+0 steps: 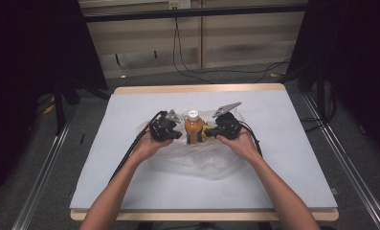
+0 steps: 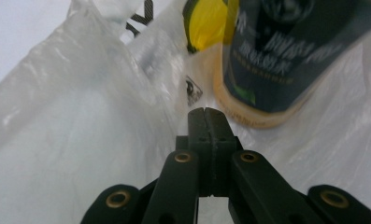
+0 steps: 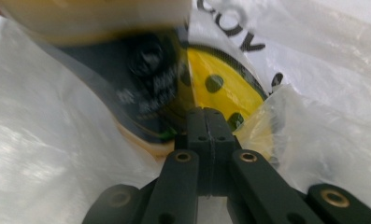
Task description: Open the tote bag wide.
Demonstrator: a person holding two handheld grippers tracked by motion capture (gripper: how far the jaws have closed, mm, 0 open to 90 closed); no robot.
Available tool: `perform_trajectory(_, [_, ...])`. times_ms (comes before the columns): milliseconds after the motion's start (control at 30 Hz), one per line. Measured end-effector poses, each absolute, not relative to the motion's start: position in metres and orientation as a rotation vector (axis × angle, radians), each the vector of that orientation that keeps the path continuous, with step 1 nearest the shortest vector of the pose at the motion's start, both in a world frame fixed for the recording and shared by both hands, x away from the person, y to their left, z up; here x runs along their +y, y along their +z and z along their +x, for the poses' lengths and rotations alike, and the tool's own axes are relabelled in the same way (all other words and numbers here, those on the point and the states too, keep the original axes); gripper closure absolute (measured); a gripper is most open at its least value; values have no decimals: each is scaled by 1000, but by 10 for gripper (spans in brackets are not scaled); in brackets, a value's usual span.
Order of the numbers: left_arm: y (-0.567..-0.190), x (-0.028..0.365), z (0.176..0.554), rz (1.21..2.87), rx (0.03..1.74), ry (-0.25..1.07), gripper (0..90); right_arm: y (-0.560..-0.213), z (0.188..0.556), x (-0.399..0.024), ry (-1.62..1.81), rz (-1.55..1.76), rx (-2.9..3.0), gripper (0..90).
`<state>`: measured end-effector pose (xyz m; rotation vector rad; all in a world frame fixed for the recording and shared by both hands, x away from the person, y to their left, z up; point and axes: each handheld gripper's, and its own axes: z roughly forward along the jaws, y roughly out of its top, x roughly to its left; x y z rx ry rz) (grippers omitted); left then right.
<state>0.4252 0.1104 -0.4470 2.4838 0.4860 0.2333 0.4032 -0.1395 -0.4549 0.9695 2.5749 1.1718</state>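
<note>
Bottle [image 1: 194,128] upright — plastic bag [image 1: 202,160] around.

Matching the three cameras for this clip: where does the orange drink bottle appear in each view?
High view: the bottle stands upright at table centre, between the two grippers, on the clear plastic bag.
Left gripper view: its dark label and orange base sit upper right.
Right gripper view: it lies blurred across the upper left.
Shared landmark: the yellow packet beside the bottle.

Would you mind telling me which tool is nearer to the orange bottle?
Hard to separate. The left tool is beside the orange bottle on its left, the right tool beside it on its right, equally close. Both are shut over the plastic bag.
</note>
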Motion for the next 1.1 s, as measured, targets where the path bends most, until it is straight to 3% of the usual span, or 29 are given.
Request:
perform_trajectory(400, [-465,147,430,2520,601,223,900,-471,404,-141,919,948,2733,900])
perform_trajectory(733, [-459,151,434,2635,616,274,900,-463,399,-154,726,883,2778,900])
perform_trajectory(867, [-457,152,434,2722,598,357,900,-460,392,-167,661,853,2819,900])
perform_trajectory(1100, [-456,172,439,2730,646,334,900,-454,389,-183,459,809,2879,900])
